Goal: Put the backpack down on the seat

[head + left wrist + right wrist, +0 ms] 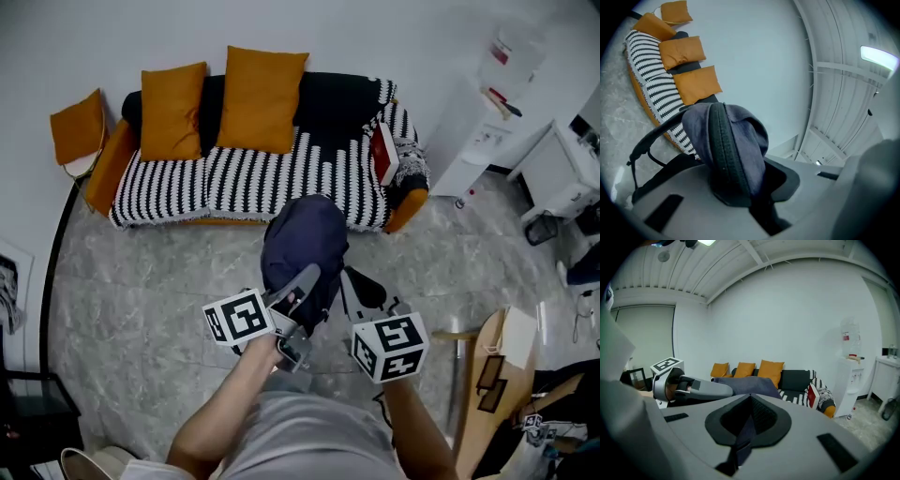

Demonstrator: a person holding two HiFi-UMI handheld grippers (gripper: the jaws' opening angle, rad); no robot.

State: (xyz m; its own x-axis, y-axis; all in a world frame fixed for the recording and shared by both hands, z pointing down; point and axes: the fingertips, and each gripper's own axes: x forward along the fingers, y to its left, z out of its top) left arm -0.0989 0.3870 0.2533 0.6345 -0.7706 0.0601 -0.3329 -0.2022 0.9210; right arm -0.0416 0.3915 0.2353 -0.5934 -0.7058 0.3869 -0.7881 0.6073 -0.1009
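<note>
A navy blue backpack (305,246) hangs in the air over the floor, just in front of the sofa (169,187) with its black-and-white striped seat cover. My left gripper (298,295) is shut on the backpack's dark padded top band (724,154), with blue fabric bunched over it. My right gripper (352,286) holds the bag from the right side. In the right gripper view it (749,425) is shut on a narrow fold of the backpack's navy fabric (745,430). That view also shows the left gripper (705,389) against the backpack (754,386), with the sofa (799,380) beyond.
Three orange cushions (261,98) lean on the sofa back, and a red item (382,155) lies at its right end. A white water dispenser (469,141) stands to the right of the sofa. Wooden furniture (487,394) is near my right side. An orange cushion (80,127) sits left of the sofa.
</note>
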